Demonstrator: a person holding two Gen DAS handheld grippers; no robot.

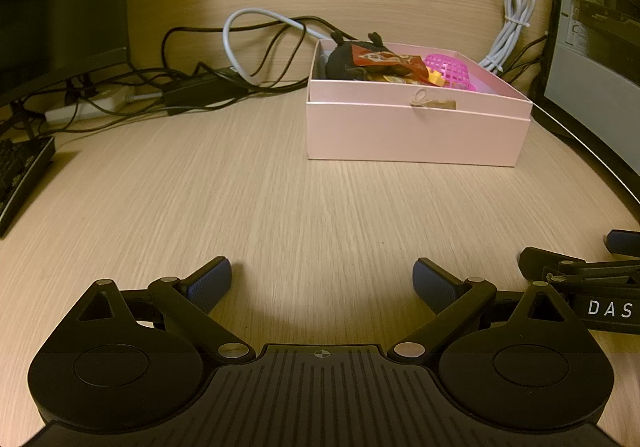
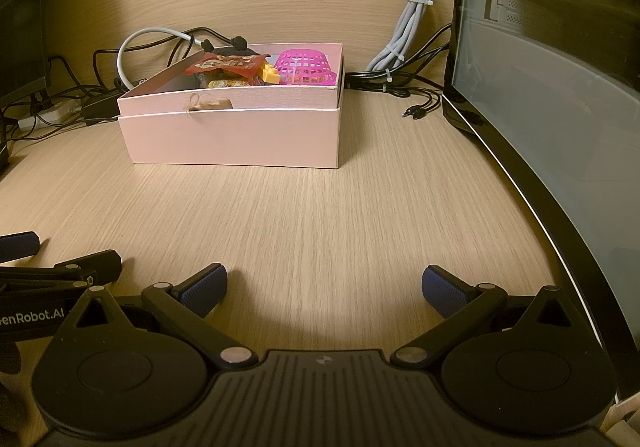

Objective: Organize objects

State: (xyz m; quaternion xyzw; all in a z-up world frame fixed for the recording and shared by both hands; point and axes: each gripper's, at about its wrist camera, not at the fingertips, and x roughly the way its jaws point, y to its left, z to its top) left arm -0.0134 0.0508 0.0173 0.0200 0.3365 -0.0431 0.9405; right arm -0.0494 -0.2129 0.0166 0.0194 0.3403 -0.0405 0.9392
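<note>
A pink box (image 1: 416,131) stands on the wooden desk, also in the right wrist view (image 2: 236,135). Inside lie a pink mesh basket (image 1: 450,71) (image 2: 306,65), a red snack packet (image 1: 384,59) (image 2: 228,63), a black plush toy (image 1: 340,59) and a small yellow piece (image 2: 270,75). My left gripper (image 1: 322,281) is open and empty, low over the desk well in front of the box. My right gripper (image 2: 324,287) is open and empty beside it. The right gripper's fingers (image 1: 580,267) show at the left view's right edge.
Tangled black and white cables (image 1: 208,79) and a power strip (image 1: 76,111) lie behind the box. A keyboard (image 1: 20,175) is at the left. A computer case with a glass side (image 2: 560,127) stands at the right. A bundled grey cable (image 2: 412,15) hangs by the wall.
</note>
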